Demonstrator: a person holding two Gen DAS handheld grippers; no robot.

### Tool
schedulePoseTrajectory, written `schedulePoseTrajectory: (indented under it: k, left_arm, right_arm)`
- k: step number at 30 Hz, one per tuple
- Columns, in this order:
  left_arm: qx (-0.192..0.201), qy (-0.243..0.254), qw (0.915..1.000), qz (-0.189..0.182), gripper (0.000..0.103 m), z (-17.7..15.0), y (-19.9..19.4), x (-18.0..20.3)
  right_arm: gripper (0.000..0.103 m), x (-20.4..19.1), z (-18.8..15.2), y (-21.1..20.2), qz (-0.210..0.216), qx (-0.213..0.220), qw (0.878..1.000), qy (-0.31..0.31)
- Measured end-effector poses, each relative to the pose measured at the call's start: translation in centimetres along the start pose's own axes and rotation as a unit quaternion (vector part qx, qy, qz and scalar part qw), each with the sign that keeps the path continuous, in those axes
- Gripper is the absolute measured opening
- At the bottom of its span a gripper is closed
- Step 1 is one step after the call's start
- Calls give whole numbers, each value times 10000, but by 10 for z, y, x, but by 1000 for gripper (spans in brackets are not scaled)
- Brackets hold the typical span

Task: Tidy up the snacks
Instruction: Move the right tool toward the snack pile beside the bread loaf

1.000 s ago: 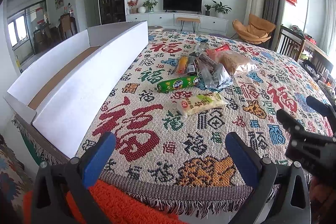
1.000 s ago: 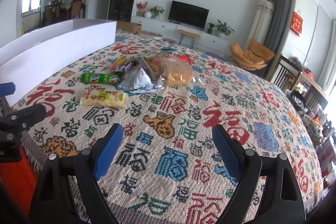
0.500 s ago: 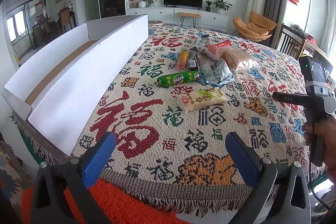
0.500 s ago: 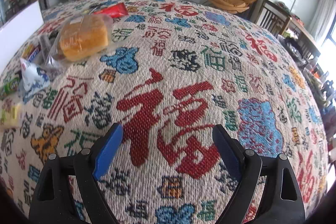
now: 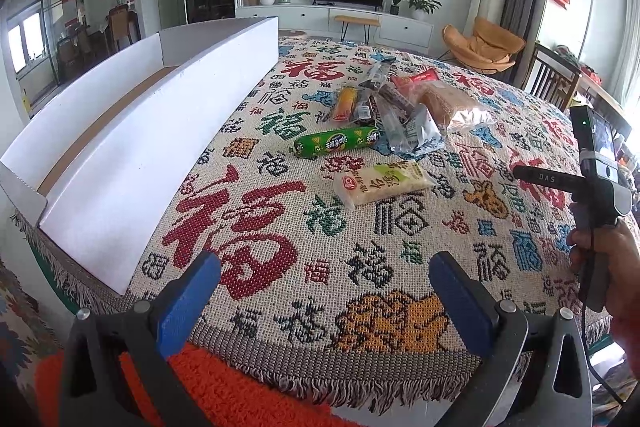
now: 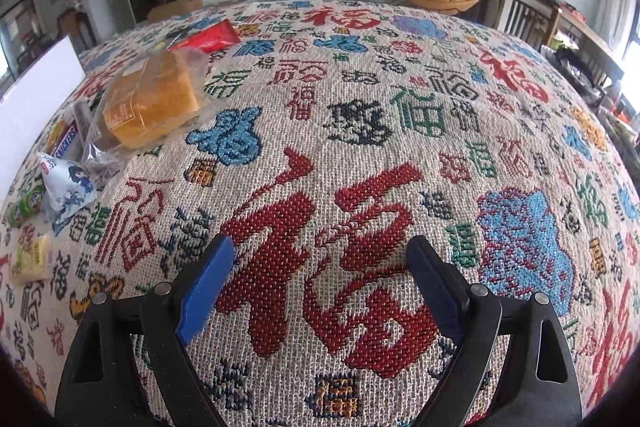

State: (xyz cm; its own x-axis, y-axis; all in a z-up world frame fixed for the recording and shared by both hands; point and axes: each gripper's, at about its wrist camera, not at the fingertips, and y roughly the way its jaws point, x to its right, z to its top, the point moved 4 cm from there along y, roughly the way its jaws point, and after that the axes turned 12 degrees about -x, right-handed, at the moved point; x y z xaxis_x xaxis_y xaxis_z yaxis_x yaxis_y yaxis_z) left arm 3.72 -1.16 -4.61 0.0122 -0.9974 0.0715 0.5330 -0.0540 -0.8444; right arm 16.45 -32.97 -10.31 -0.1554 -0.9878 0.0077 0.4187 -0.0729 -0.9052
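Lying on woven cloth [image 5: 280, 267]: crinkly snack packets [image 5: 384, 183], rectangular white box [image 5: 132, 163]

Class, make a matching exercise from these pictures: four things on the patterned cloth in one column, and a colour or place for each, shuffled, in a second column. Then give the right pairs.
1. sausage snack
2. bread loaf
3. cardboard box
4. pale packet

A. white, along the cloth's left edge
B. green wrapper
C. nearest the left hand-held gripper
D. clear bag

Pairs: 1-B, 2-D, 3-A, 4-C
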Motion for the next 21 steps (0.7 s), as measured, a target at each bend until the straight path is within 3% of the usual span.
schedulePoseTrajectory:
  k: [21]
  left_arm:
    - [-175,-50,9998,-101,103,3,7,-4]
  right_arm:
    - [91,-2,-1,-2,-42,7,10000,-25]
